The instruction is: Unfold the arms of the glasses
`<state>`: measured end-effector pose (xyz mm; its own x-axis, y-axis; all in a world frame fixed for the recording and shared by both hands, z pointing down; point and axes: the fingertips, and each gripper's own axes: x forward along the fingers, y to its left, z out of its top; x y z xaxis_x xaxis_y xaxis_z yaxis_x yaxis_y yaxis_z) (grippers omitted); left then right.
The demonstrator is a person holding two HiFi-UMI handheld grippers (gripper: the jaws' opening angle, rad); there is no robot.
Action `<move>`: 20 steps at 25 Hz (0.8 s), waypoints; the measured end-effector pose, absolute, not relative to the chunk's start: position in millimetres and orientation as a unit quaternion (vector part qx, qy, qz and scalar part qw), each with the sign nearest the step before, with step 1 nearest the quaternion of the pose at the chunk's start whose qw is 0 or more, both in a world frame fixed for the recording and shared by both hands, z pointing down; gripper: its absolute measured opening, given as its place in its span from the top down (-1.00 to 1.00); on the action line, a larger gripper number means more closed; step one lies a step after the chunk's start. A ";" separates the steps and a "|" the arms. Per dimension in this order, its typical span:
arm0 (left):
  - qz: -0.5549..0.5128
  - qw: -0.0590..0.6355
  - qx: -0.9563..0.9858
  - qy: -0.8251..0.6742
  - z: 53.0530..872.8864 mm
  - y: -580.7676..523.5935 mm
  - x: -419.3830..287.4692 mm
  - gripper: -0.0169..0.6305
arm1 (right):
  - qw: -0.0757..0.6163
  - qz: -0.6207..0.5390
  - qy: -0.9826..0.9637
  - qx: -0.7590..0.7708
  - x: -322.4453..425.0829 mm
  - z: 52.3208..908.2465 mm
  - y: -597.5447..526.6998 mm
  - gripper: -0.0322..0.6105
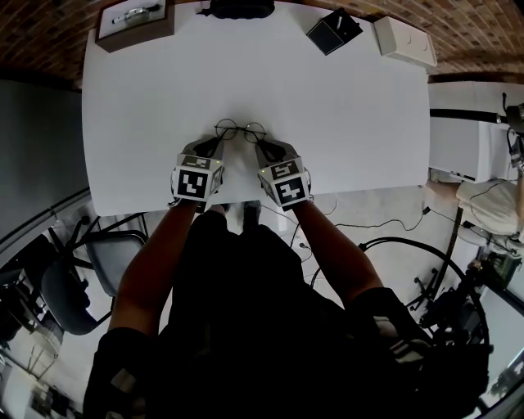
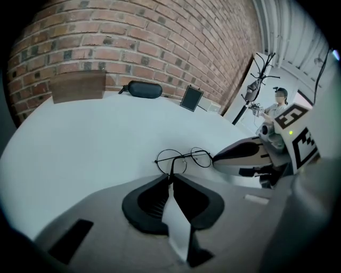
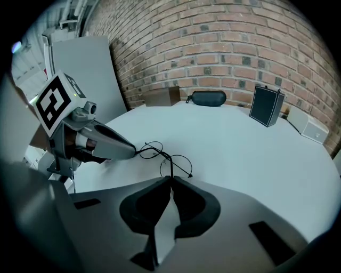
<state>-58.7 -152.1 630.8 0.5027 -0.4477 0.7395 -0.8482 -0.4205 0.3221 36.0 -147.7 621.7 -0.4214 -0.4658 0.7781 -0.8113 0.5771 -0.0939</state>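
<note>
A person at a white tabletop (image 1: pixel 344 123) works a pair of round wire glasses (image 1: pixel 241 129) with two hand-held grippers. The glasses sit near the tabletop's front edge, about midway along it, between the two tools. The left gripper (image 1: pixel 219 142) meets the frame from the left and the right gripper (image 1: pixel 261 146) from the right, both angled down toward it. In the left gripper view, the fingers (image 2: pixel 153 200) stand drawn nearly together, their tips pinching a thin arm that runs back from the nearer lens. In the right gripper view, the fingers (image 3: pixel 194 205) are likewise narrow, closed on a wire arm by the other lens. The wire is so fine that exact contact is hard to confirm, though it appears pinched on each side. Along the far edge lie a brown box (image 1: pixel 135 23), a dark case (image 1: pixel 240 8), a black stand (image 1: pixel 333 31) and a white box (image 1: pixel 405 39). A brick wall (image 2: pixel 133 42) rises behind the tabletop.
</note>
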 end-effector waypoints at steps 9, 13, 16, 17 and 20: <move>0.275 0.338 0.800 -0.412 617.0 -139.6 -57.3 0.85 | 0.340 0.185 -0.843 0.374 23.7 591.9 -147.1 0.83; 0.273 0.336 0.797 -0.421 616.1 -133.0 -58.0 0.85 | 0.337 0.167 -0.853 0.362 17.0 584.7 -141.0 0.83; 0.271 0.336 0.797 -0.422 615.0 -127.8 -58.2 0.85 | 0.337 0.155 -0.862 0.347 12.3 583.3 -132.5 0.83; 0.270 0.336 0.798 -0.422 614.4 -126.6 -58.1 0.85 | 0.338 0.154 -0.864 0.340 11.2 583.8 -129.7 0.83; 0.272 0.336 0.799 -0.419 614.3 -119.9 -56.7 0.86 | 0.343 0.154 -0.869 0.322 8.4 586.7 -118.9 0.83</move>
<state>-56.7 -119.9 614.3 0.5005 -0.4869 0.7159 -0.8521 -0.4233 0.3078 8.4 -118.9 586.7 -0.5574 -0.4540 0.6951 -0.6648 0.7456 -0.0462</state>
